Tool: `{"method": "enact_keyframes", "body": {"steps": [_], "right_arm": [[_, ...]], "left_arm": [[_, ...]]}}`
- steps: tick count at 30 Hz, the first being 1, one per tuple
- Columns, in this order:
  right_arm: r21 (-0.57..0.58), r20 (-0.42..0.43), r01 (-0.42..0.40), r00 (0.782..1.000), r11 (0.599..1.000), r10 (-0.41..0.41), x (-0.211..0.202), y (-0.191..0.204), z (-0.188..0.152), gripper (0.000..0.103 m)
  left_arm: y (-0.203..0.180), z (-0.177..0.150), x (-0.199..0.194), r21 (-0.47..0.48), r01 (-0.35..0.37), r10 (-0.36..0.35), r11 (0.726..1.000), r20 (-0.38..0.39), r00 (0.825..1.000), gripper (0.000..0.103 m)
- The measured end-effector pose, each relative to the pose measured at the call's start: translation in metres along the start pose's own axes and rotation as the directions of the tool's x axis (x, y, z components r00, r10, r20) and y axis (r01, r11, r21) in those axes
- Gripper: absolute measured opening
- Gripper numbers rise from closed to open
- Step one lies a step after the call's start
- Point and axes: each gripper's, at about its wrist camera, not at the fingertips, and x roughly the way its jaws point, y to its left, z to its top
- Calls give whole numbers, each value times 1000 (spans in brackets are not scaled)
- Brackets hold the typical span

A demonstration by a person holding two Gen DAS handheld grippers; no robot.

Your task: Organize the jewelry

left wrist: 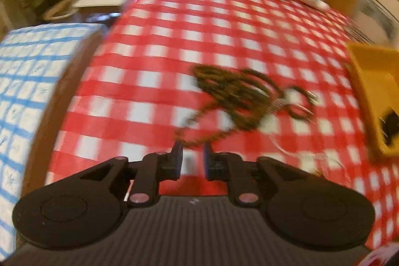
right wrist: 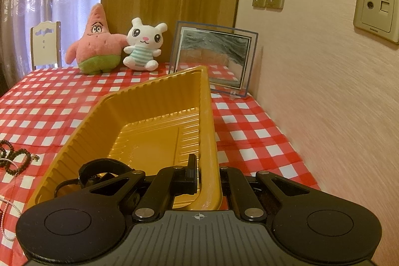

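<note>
A tangle of dark beaded necklaces (left wrist: 239,96) lies on the red checked tablecloth, with a thin pale chain (left wrist: 304,153) beside it. My left gripper (left wrist: 192,153) hangs just short of the nearest loop, jaws a small gap apart and empty; the view is blurred. My right gripper (right wrist: 207,176) is shut on the right wall of the yellow plastic tray (right wrist: 159,111), which also shows in the left wrist view (left wrist: 374,81). A black bracelet (right wrist: 99,171) lies inside the tray. The beads (right wrist: 17,158) and a pearl strand (right wrist: 5,223) lie left of the tray.
A pink star plush (right wrist: 97,46) and a white bunny plush (right wrist: 144,46) sit at the table's far edge beside a framed picture (right wrist: 214,59). The wall (right wrist: 324,91) runs close on the right. A blue checked cushion (left wrist: 27,91) lies off the table's left edge.
</note>
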Motion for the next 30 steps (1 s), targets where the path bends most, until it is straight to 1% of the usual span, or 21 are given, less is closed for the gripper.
{"method": "enact_keyframes", "body": {"steps": [3,5,7,9,12,13,15,17,20,21,23,25,27,30], "right_arm": [[1,0,0,1000,1000,0,0,1,0,5],[-1,0,0,1000,1000,0,0,1,0,5],[-2,-1,-1,1000,1000,1,-1,1,0,5],[-3,-2,-1,1000,1000,1,-1,1,-1,5],[-4,-3,-2,1000,1000,2,-2,2,-1,5],[-5,-3,-3,1000,1000,3,-2,2,-1,5],[-3,-4,-4,1000,1000,4,-2,2,-2,5],[-3,-3,-4,1000,1000,4,-2,2,-2,5],[-3,-3,-4,1000,1000,4,-2,2,-2,5],[-4,-2,-4,1000,1000,4,-2,3,-2,5],[-6,-1,-4,1000,1000,4,-3,3,-3,5],[-6,1,-5,1000,1000,5,-4,4,-4,5],[-7,1,-6,1000,1000,6,-4,4,-4,5],[-9,2,-6,1000,1000,6,-5,5,-4,5]], "left_arm": [[-34,-8,2,96,90,-88,991,-17,996,17],[-56,-16,6,167,155,-153,974,-27,988,18],[-78,-23,12,215,214,-208,953,-51,977,19],[-96,-29,17,248,244,-233,938,-71,970,19],[-109,-34,24,246,274,-259,930,-91,961,21],[-114,-35,23,250,271,-257,930,-90,962,23],[-122,-38,22,268,258,-244,928,-85,966,32],[-129,-44,19,301,249,-234,920,-85,968,36],[-135,-54,20,372,205,-187,906,-83,979,35],[-137,-58,20,392,183,-167,901,-75,983,33],[-139,-65,19,423,156,-150,892,-48,988,33],[-137,-67,17,421,155,-153,894,-38,987,26],[-136,-66,18,421,166,-166,892,-38,985,9],[-133,-62,19,405,190,-185,894,-51,981,8]]}}
